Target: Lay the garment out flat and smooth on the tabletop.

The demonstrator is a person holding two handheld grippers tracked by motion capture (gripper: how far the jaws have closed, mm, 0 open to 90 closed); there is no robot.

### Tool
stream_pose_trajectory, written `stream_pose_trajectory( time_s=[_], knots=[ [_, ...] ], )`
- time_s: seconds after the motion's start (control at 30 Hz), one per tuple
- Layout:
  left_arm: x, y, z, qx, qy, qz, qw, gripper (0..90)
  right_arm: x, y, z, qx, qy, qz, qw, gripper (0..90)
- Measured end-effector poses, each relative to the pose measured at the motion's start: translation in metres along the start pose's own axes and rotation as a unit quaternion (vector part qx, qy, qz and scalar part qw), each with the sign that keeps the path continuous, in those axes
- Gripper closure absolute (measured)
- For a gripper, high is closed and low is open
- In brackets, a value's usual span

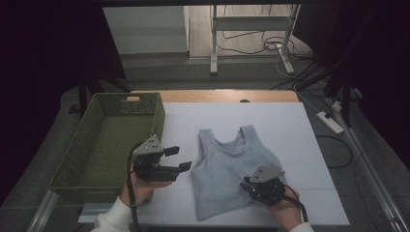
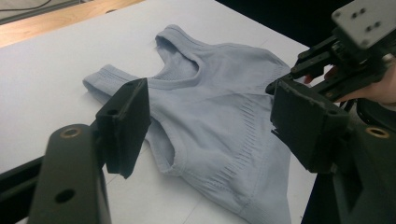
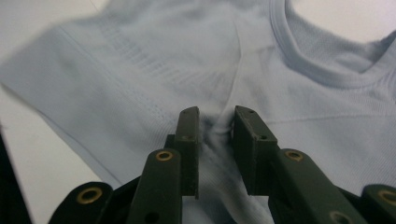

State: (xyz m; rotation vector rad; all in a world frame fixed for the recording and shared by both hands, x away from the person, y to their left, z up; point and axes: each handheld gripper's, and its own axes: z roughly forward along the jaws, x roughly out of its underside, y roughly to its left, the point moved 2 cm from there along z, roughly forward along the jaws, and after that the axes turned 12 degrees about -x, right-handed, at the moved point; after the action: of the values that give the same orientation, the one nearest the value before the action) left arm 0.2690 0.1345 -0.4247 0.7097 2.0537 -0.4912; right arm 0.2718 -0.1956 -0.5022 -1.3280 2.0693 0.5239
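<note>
A pale blue tank top (image 1: 232,164) lies flat on the white table (image 1: 290,125), straps toward the far side. My right gripper (image 1: 250,184) rests on its lower right part. In the right gripper view that gripper (image 3: 217,123) has its jaws drawn close, with a puckered ridge of the top's fabric (image 3: 140,70) pinched between the pads. My left gripper (image 1: 180,158) hovers just left of the garment with its jaws wide apart and nothing between them. The left gripper view looks past its own open jaws (image 2: 210,126) at the tank top (image 2: 219,93) and at the right gripper (image 2: 299,70) beyond.
A green woven basket (image 1: 154,121) stands at the table's left side, close to my left hand. A wooden strip (image 1: 217,95) runs along the table's far edge. On the floor to the right lie a power strip (image 1: 331,121) and cables.
</note>
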Motion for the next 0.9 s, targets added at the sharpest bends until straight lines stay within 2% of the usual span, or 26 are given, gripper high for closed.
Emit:
stream_pose_trajectory(
  time_s=[0.23,0.3,0.37,0.43,0.5,0.6,0.7,0.8,0.9],
  knots=[
    [0.000,-0.001,0.001,0.000,0.001,0.002,1.0000,29.2,0.003,-0.001,0.011,-0.018,0.024,0.012,0.9995,81.1],
    [0.000,-0.001,0.001,0.000,0.000,0.002,1.0000,29.2,-0.001,0.000,0.010,-0.029,0.011,0.020,0.9993,81.9],
    [0.000,0.000,0.001,0.000,0.000,0.000,1.0000,29.3,-0.006,0.004,0.007,-0.047,-0.014,0.028,0.9984,82.2],
    [0.000,0.000,0.001,0.000,0.001,0.000,1.0000,29.3,-0.011,0.007,0.006,-0.048,-0.021,0.018,0.9984,82.2],
    [0.000,0.000,0.002,-0.001,0.001,0.001,1.0000,29.2,-0.013,0.010,0.010,-0.046,-0.016,0.010,0.9988,82.2],
    [0.001,-0.001,0.002,0.000,0.003,0.002,1.0000,29.2,-0.010,0.007,0.015,-0.048,-0.007,0.018,0.9987,82.2],
    [0.001,-0.002,0.002,0.000,0.003,0.002,1.0000,29.2,-0.007,0.003,0.017,-0.041,0.003,0.028,0.9988,82.2],
    [0.001,-0.002,0.002,0.000,0.002,0.003,1.0000,29.2,-0.003,0.000,0.020,-0.031,0.018,0.024,0.9991,82.2],
    [0.001,-0.001,0.001,0.000,0.002,0.002,1.0000,29.2,0.000,-0.001,0.021,-0.032,0.021,0.025,0.9990,82.1]
  ],
)
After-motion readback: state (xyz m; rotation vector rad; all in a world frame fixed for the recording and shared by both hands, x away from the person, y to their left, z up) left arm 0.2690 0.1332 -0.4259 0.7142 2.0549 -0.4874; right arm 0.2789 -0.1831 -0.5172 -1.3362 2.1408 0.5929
